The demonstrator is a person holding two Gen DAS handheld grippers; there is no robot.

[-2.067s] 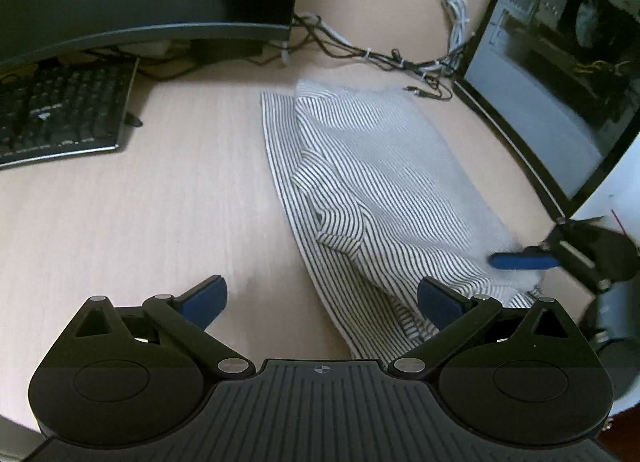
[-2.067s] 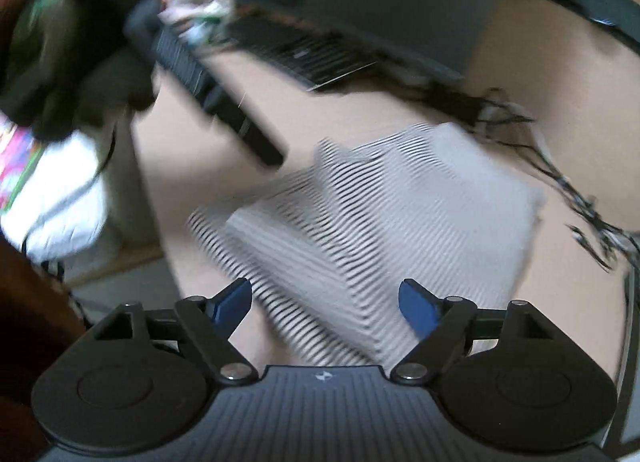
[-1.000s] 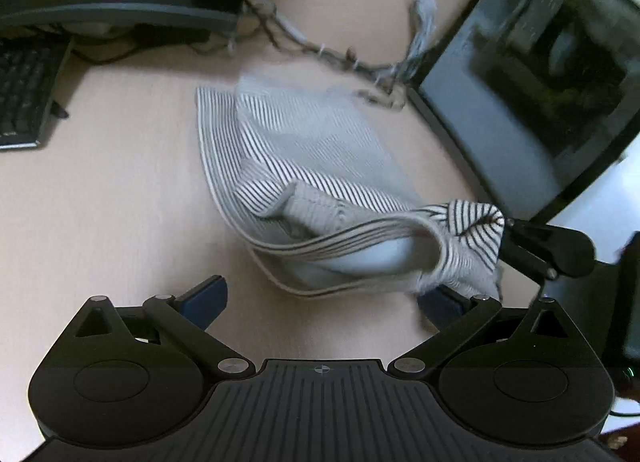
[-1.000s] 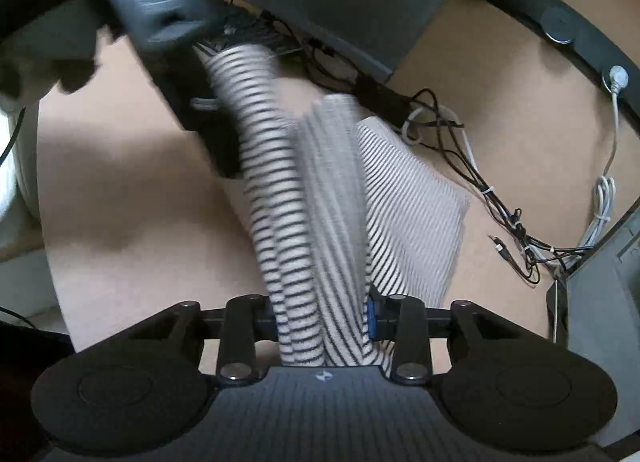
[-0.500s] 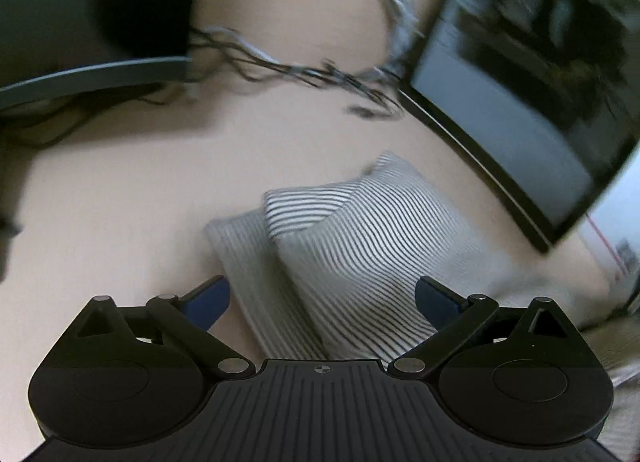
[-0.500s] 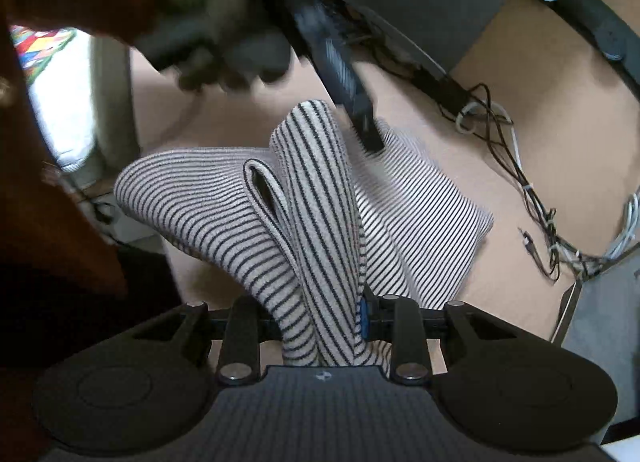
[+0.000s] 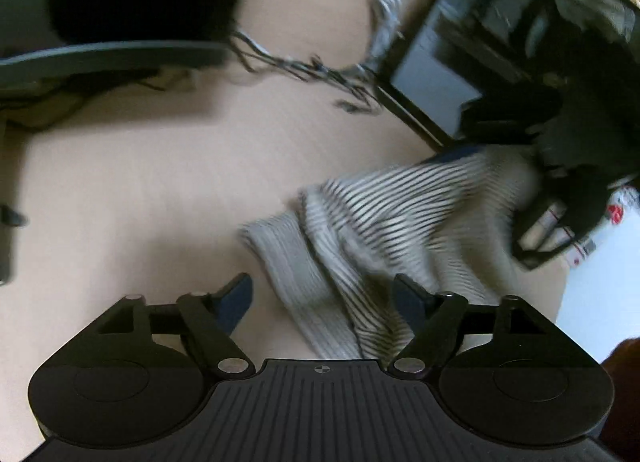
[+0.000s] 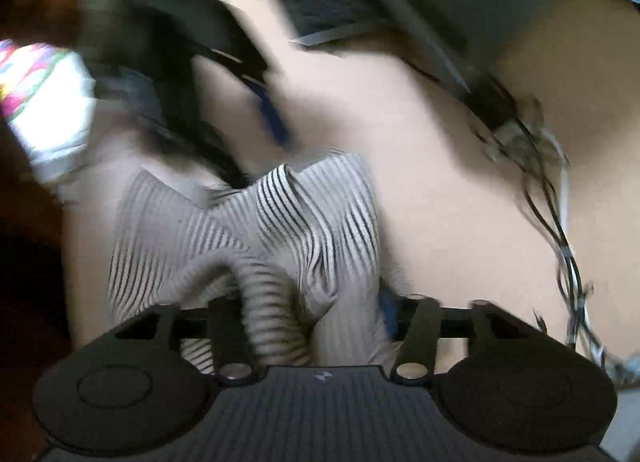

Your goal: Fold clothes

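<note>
Left wrist view: the left gripper (image 7: 322,294), black w/ blue-padded fingers, hangs over a pale beige wooden desk (image 7: 140,182). Its jaws stand wide apart, have just been closing a little, and grip nothing. The grey-and-black striped knit garment (image 7: 384,222) lies bunched on the desk, a folded edge running between the two fingers w/o the pads pressing on it. The cloth stretches up to the right, where the right gripper (image 7: 452,156) shows as a dark, blurred shape at the garment's far end. Behind: a dark curved monitor base (image 7: 112,58) at upper left, a tangle of thin dark cables (image 7: 320,70) at mid-top, and a black-framed glass panel (image 7: 480,42) at upper right.

Right wrist view: heavy blur. The right gripper (image 8: 308,310) has just been opening; the striped garment (image 8: 248,230) sits between its fingers in a rumpled hump, one rolled fold curving over the left finger. The right blue pad (image 8: 386,314) seems to stand just clear of the cloth, so the hold looks released. Beyond the garment, the left gripper (image 8: 272,118) shows as a dark smear w/ a blue streak. Cables (image 8: 552,202) trail down the right side of the desk (image 8: 440,182).
</note>
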